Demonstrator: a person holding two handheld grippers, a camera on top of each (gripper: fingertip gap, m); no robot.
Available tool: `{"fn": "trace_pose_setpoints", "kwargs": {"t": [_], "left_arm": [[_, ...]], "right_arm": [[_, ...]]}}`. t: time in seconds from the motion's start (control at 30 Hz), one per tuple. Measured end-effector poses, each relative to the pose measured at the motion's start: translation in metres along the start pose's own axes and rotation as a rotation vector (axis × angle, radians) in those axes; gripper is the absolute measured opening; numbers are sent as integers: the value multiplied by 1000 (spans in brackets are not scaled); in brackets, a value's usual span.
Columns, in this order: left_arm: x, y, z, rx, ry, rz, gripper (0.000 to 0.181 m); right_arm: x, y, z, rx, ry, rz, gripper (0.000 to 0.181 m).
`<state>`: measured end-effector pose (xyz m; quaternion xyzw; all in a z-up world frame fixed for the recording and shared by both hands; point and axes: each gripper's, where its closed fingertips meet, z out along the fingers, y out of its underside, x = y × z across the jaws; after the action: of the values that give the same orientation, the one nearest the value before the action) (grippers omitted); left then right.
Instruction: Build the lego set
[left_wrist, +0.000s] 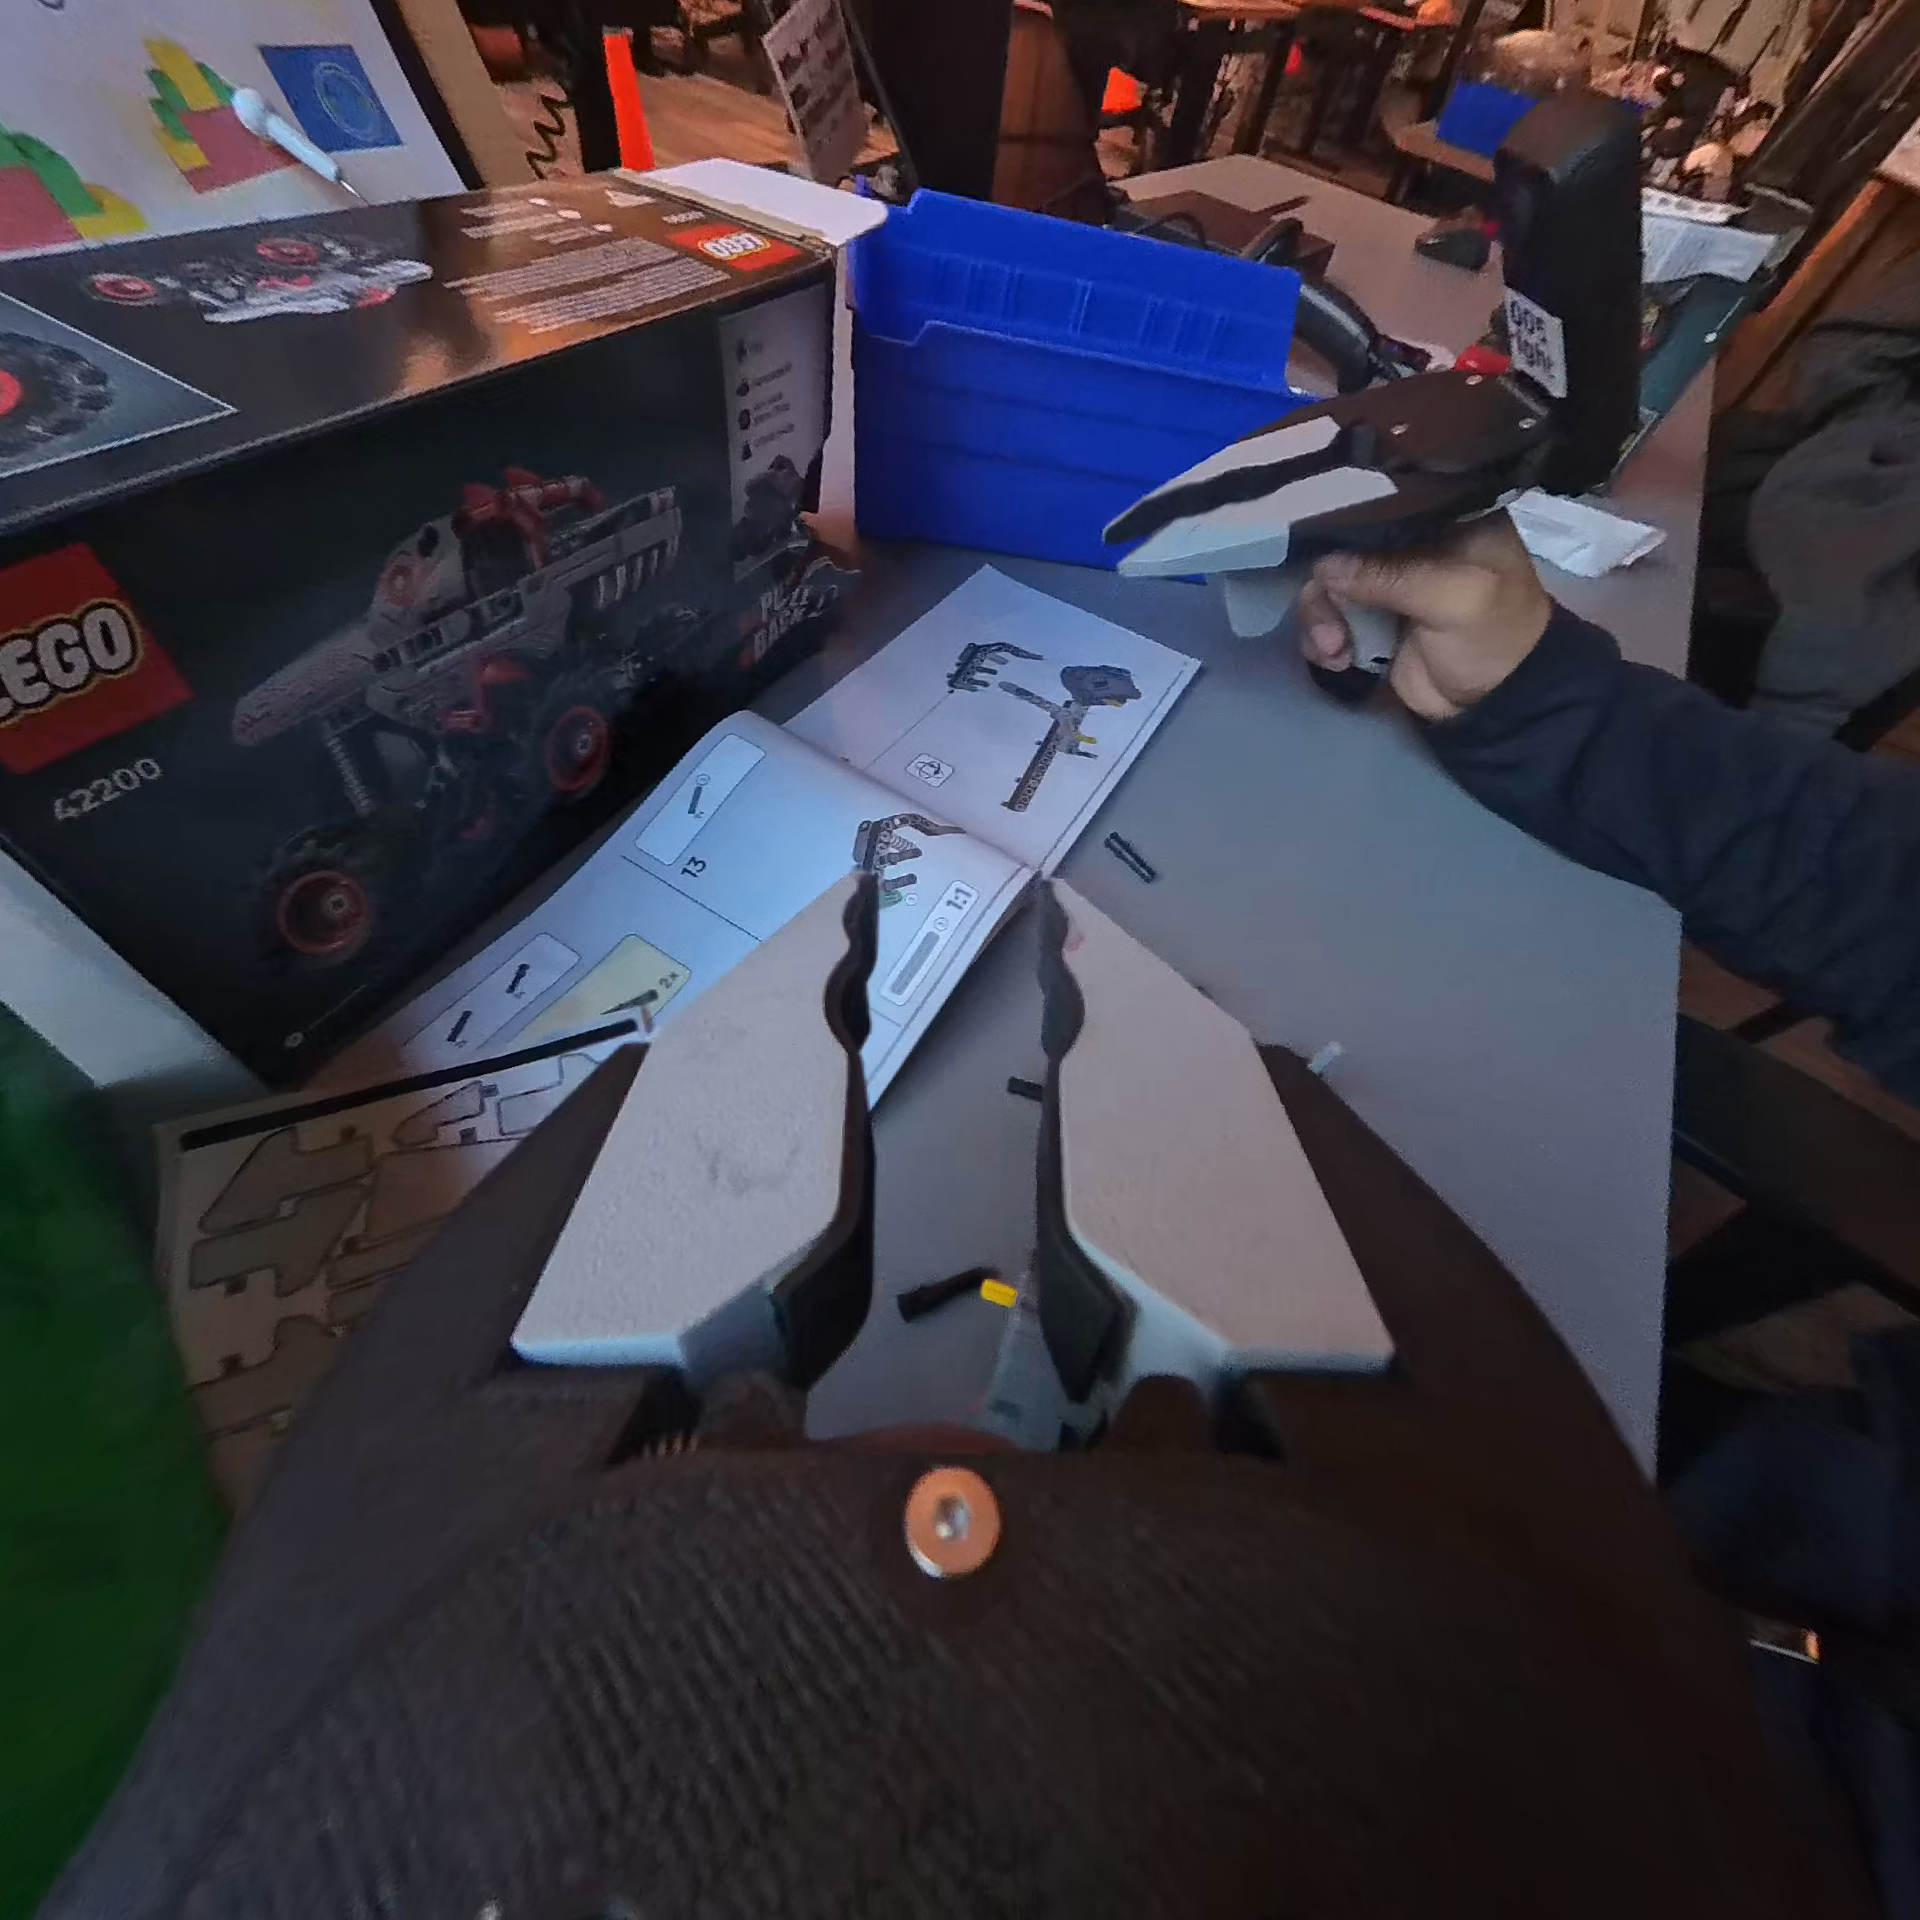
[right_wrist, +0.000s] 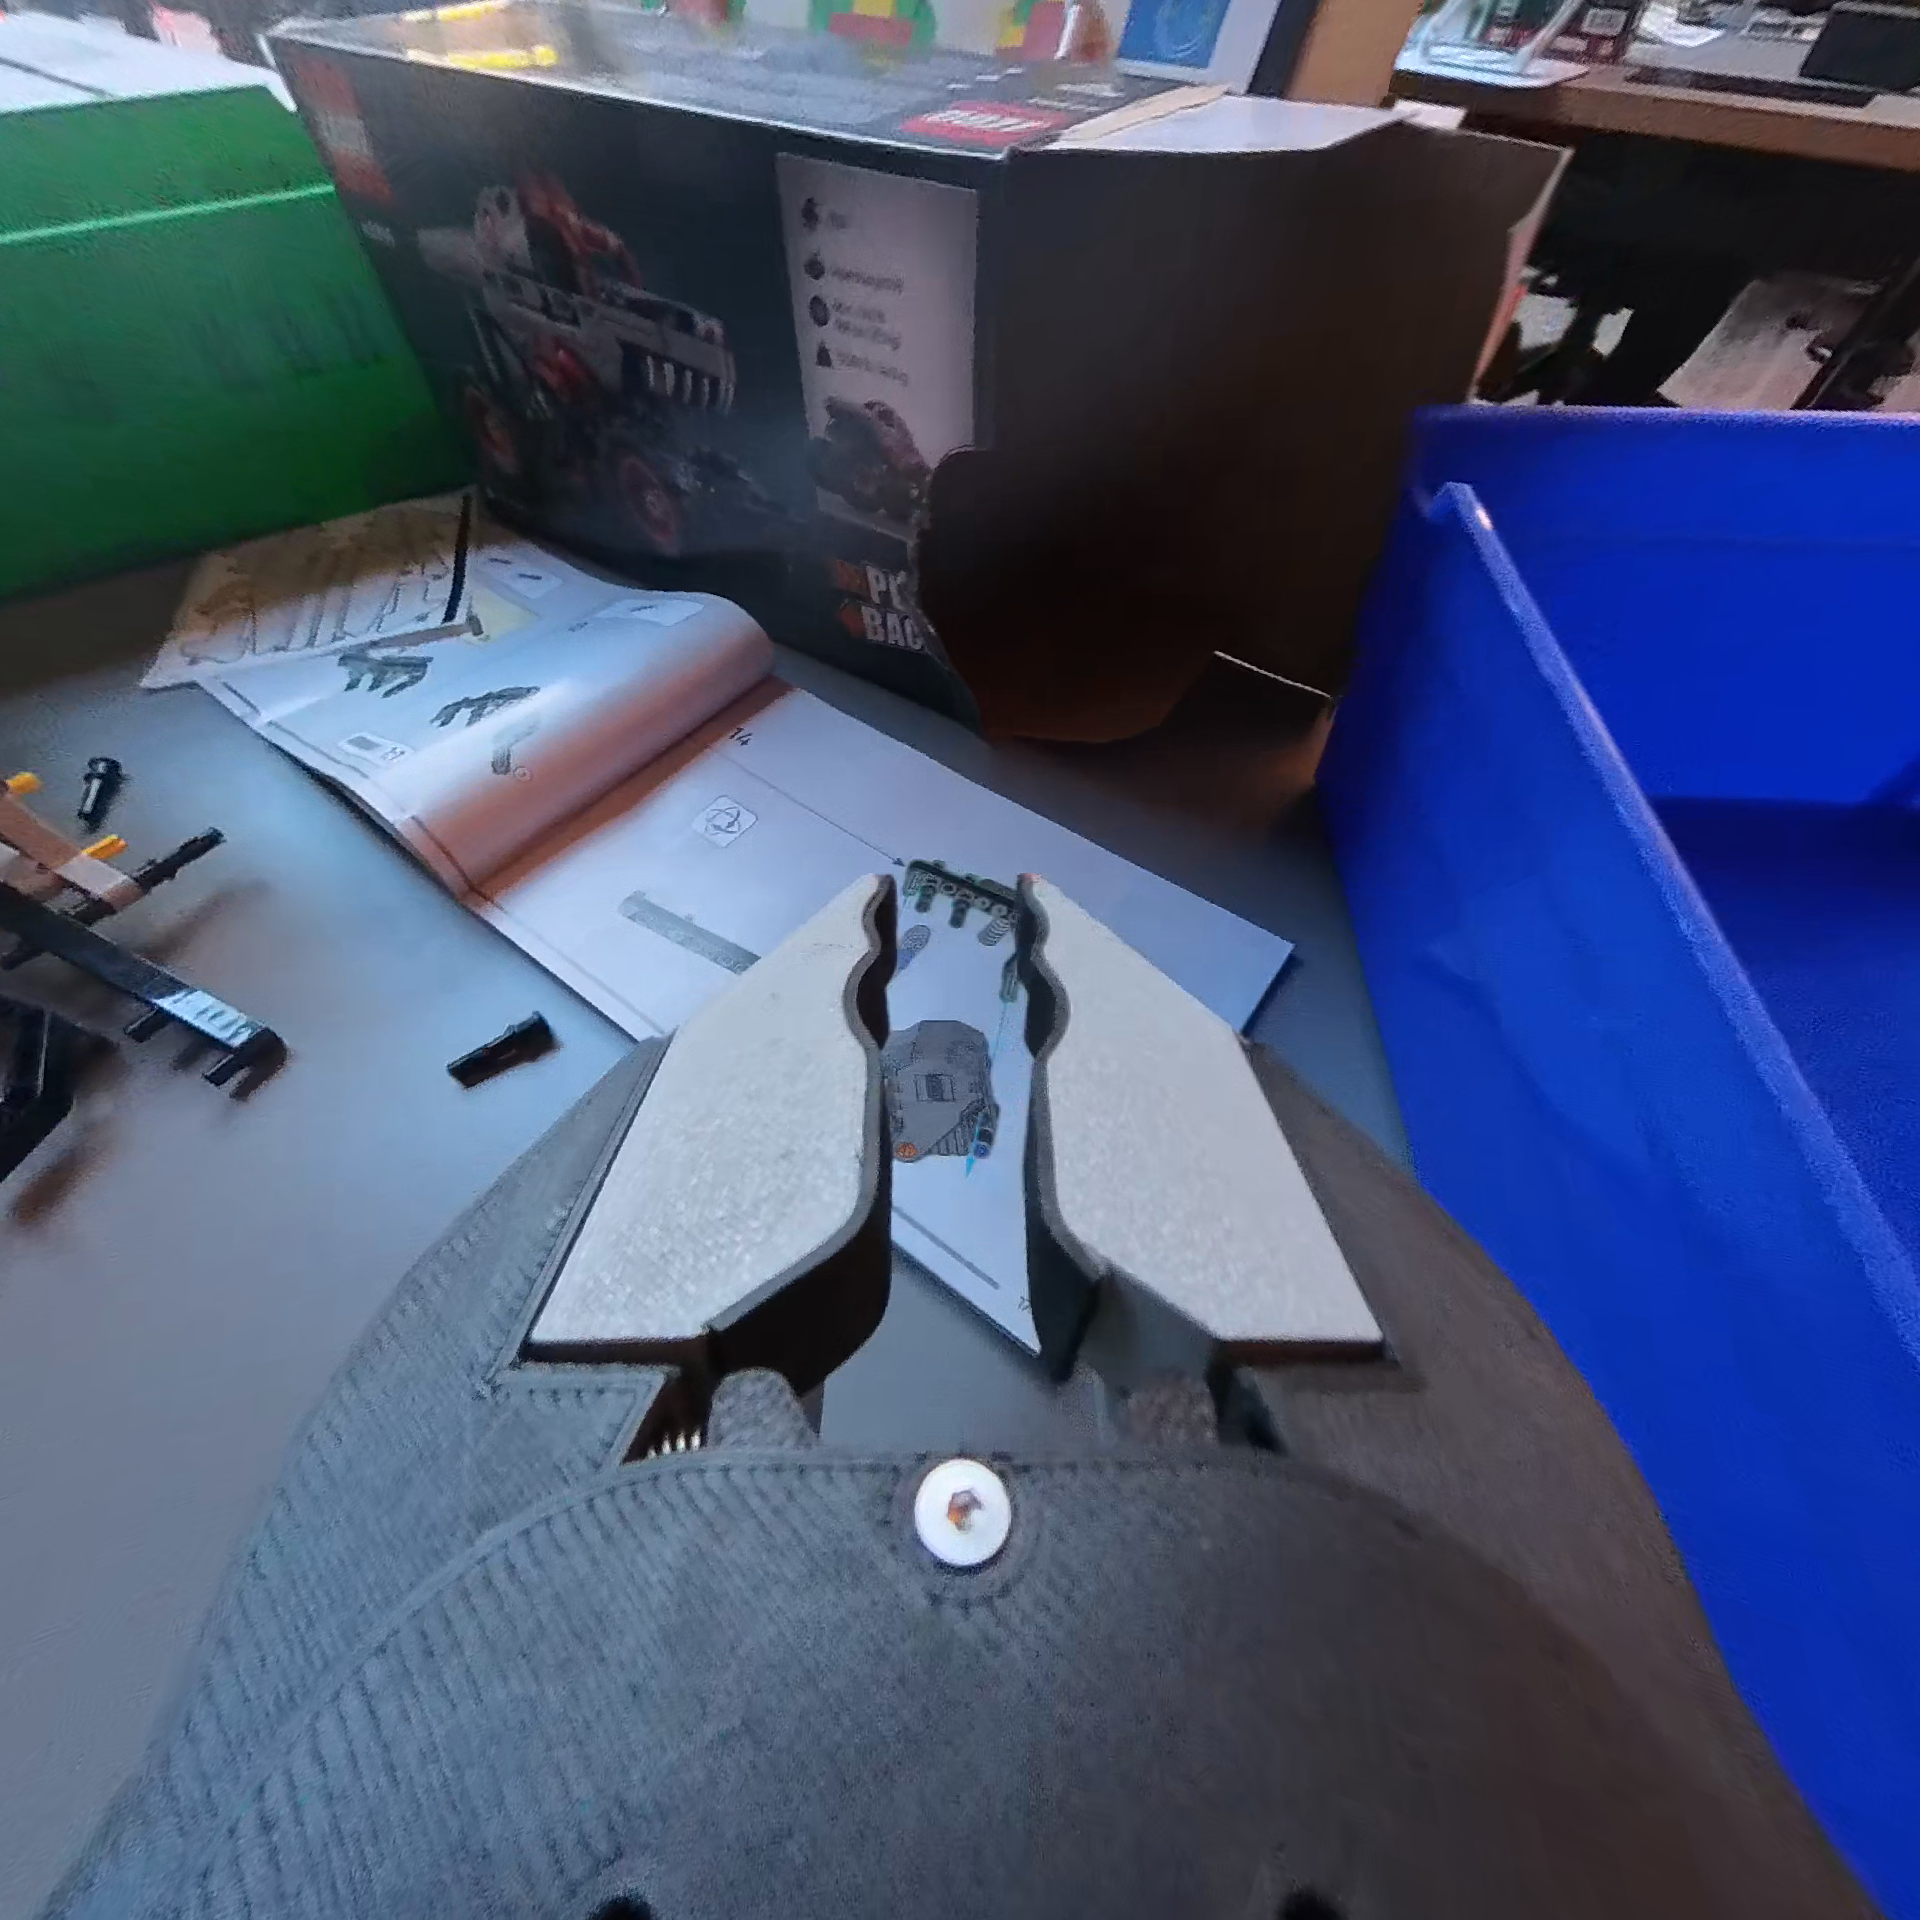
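My left gripper is open and empty above the near edge of the open instruction booklet. A black pin with a yellow piece lies on the table between its fingers. Another black pin lies right of the booklet. My right gripper is open and empty over the booklet's right page; it also shows in the left wrist view, held in a hand above the table. A partly built black assembly and loose black pins lie left of it.
The black set box stands behind the booklet. A blue bin stands to its right, close to my right gripper. A green box sits at the left. A cut-out cardboard sheet lies near the booklet.
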<state>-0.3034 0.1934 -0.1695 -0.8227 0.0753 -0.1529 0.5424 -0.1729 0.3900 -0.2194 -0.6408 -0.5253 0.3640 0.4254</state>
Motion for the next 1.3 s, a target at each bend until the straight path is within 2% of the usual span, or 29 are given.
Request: {"fn": "trace_pose_setpoints", "kwargs": {"t": [0.33, 1.3], "left_arm": [[-9, 4, 2, -9, -26, -5, 24], [-9, 5, 4, -7, -35, 26, 23]], "right_arm": [[8, 12, 4, -65, 43, 17, 17], [10, 9, 3, -46, 58, 8, 15]]}}
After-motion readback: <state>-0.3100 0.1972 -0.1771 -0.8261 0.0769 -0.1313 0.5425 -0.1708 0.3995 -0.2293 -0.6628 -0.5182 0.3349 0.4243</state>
